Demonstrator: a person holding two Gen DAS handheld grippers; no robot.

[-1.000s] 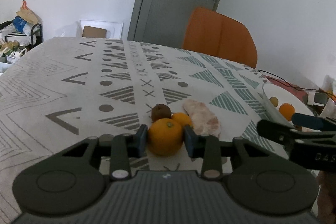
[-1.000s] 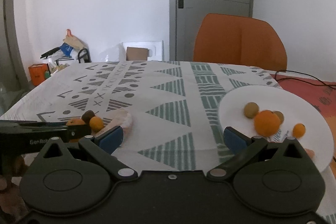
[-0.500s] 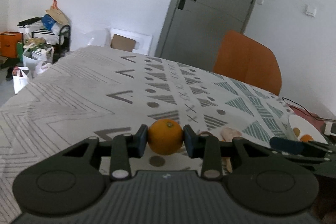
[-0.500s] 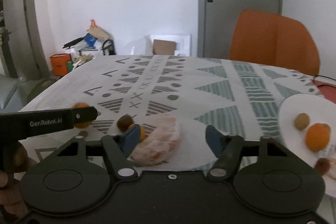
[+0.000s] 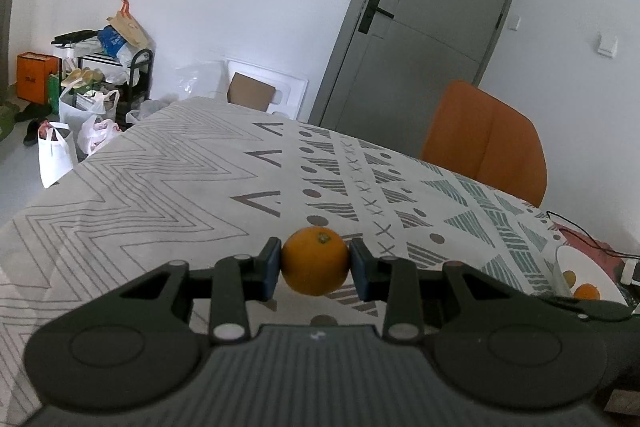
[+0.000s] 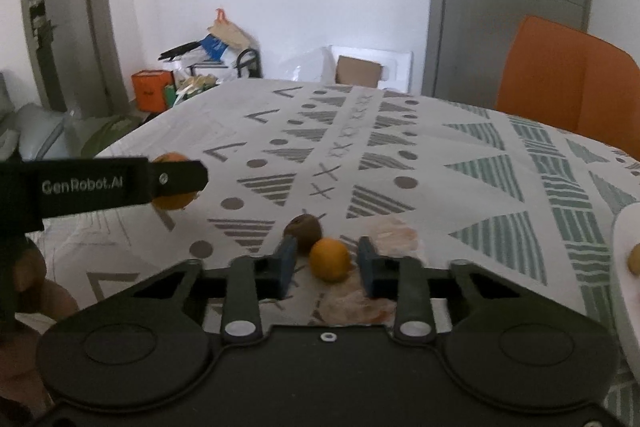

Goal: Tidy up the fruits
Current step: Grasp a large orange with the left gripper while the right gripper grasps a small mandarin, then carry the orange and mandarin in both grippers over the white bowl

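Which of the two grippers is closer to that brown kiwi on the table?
Right. The right gripper sits just short of the kiwi; the left gripper, holding an orange, is off to its left.

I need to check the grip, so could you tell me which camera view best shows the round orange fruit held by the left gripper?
The left wrist view: the round orange fruit sits centred and unobstructed between the left gripper pads. The right wrist view shows it mostly hidden behind that gripper's finger.
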